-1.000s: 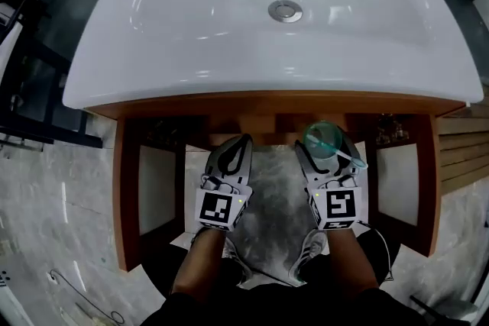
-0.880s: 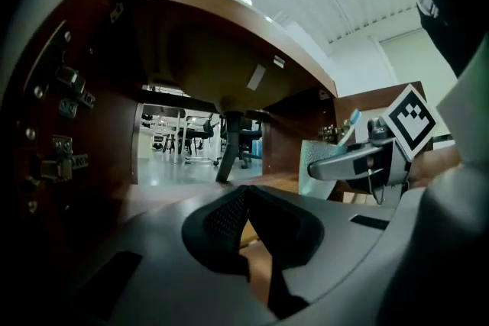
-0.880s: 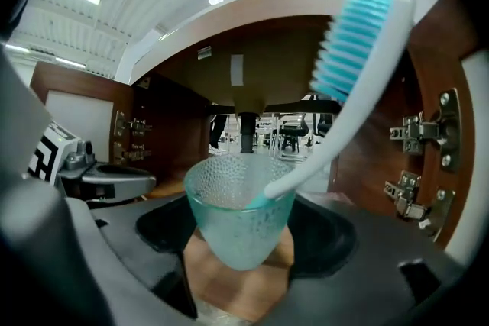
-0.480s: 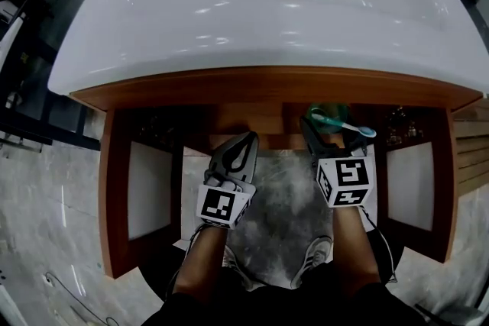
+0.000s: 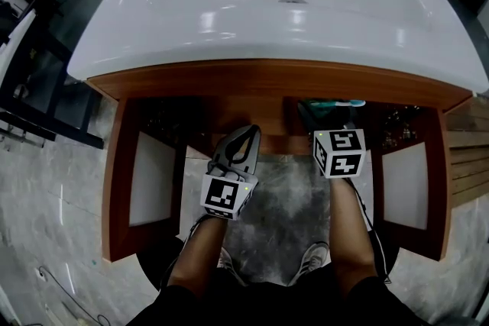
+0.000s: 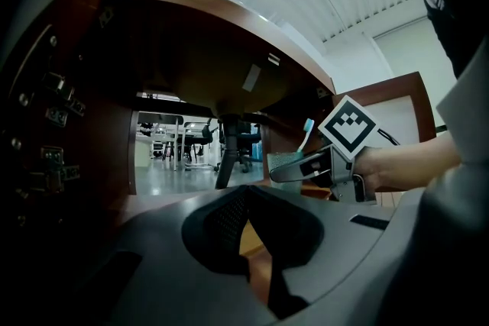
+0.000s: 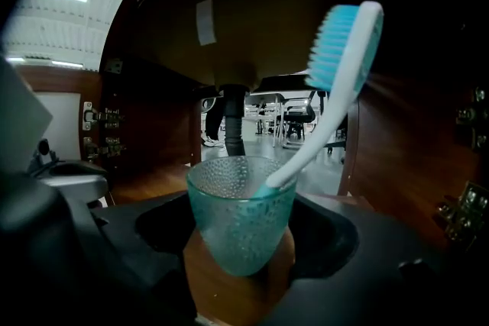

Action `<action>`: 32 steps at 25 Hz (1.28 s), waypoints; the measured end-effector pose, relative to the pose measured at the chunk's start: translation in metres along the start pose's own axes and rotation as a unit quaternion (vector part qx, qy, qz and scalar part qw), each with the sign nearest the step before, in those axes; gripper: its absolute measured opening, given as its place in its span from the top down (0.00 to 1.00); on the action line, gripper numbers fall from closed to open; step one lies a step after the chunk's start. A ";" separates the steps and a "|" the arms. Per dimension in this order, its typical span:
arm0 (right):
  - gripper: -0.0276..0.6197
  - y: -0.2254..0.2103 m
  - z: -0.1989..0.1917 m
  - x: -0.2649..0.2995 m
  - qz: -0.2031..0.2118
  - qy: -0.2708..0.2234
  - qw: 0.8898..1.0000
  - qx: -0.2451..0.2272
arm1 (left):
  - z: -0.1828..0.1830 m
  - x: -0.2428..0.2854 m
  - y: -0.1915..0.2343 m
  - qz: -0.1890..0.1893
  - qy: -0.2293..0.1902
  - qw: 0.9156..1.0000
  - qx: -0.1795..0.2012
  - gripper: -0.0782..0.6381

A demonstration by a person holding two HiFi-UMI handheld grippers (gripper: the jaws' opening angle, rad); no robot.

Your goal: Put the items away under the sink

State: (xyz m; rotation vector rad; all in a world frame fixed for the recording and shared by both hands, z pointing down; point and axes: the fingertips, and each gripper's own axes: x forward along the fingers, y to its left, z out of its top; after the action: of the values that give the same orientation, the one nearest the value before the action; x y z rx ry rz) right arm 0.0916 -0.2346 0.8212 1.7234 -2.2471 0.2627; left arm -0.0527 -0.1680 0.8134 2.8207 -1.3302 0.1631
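Observation:
A teal dimpled glass cup (image 7: 241, 221) with a white and blue toothbrush (image 7: 336, 80) leaning in it is held upright by my right gripper (image 7: 241, 244), shut on the cup. In the head view the right gripper (image 5: 321, 122) reaches into the open wooden cabinet (image 5: 263, 84) under the white sink (image 5: 229, 4); only the toothbrush (image 5: 348, 103) tip shows past the counter edge. My left gripper (image 5: 243, 140) hovers at the cabinet's front, shut and empty. In the left gripper view, that gripper (image 6: 248, 237) has the cup (image 6: 286, 162) to its right.
The dark drain pipe (image 7: 231, 122) hangs at the cabinet's middle, just beyond the cup. Both cabinet doors stand open, left door (image 5: 157, 179) and right door (image 5: 403, 183), with hinges on the inner side walls. The person's shoes (image 5: 309, 259) rest on grey floor below.
The right gripper has carried the cup and toothbrush forward, from in front of the cabinet to under the sink's edge. The left gripper has stayed near the cabinet front.

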 end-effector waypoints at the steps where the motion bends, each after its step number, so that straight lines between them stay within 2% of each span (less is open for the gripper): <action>1: 0.38 0.000 0.000 0.001 0.002 -0.003 1.000 0.002 | 0.000 0.000 0.000 0.001 0.002 1.000 0.001 0.87; 6: 0.38 0.001 0.000 0.005 0.015 -0.009 1.000 -0.004 | 0.001 -0.005 0.008 0.009 0.008 1.000 0.011 0.87; 9: 0.34 0.001 0.001 0.001 0.012 -0.013 1.000 -0.009 | 0.001 -0.010 0.013 0.018 0.016 1.000 0.009 0.86; 13: 0.33 0.002 0.007 -0.021 -0.004 -0.023 1.000 0.003 | 0.008 -0.015 0.016 0.026 0.030 0.999 -0.004 0.87; 16: 0.33 0.013 0.000 -0.050 -0.007 -0.001 1.000 0.014 | 0.021 -0.022 0.012 0.028 0.046 0.998 -0.022 0.87; 20: 0.33 0.046 -0.005 -0.093 0.041 0.059 0.997 0.037 | 0.060 -0.043 -0.005 0.031 0.066 0.997 -0.040 0.87; 24: 0.33 0.059 0.030 -0.147 0.059 0.089 0.994 0.038 | 0.125 -0.071 -0.029 0.027 0.069 0.996 -0.042 0.87; 25: 0.38 0.060 0.043 -0.162 0.058 0.093 0.994 0.030 | 0.141 -0.078 -0.033 0.027 0.079 0.995 -0.048 0.87; 26: 0.48 0.060 0.058 -0.177 0.054 0.095 0.994 0.020 | 0.156 -0.084 -0.036 0.027 0.089 0.994 -0.053 0.86; 28: 0.63 0.059 0.093 -0.208 0.040 0.093 0.995 0.004 | 0.187 -0.097 -0.044 0.026 0.109 0.992 -0.059 0.86; 31: 0.92 0.051 0.152 -0.250 0.019 0.076 0.997 0.004 | 0.235 -0.114 -0.050 0.033 0.128 0.988 -0.085 0.87; 32: 0.93 0.049 0.172 -0.261 0.018 0.069 0.997 0.006 | 0.252 -0.119 -0.053 0.035 0.132 0.987 -0.090 0.87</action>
State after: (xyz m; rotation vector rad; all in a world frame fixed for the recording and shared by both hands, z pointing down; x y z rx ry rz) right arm 0.0858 -0.0391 0.5722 1.6195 -2.1819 0.3929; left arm -0.0653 -0.0586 0.5521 2.5030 -1.3113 0.3827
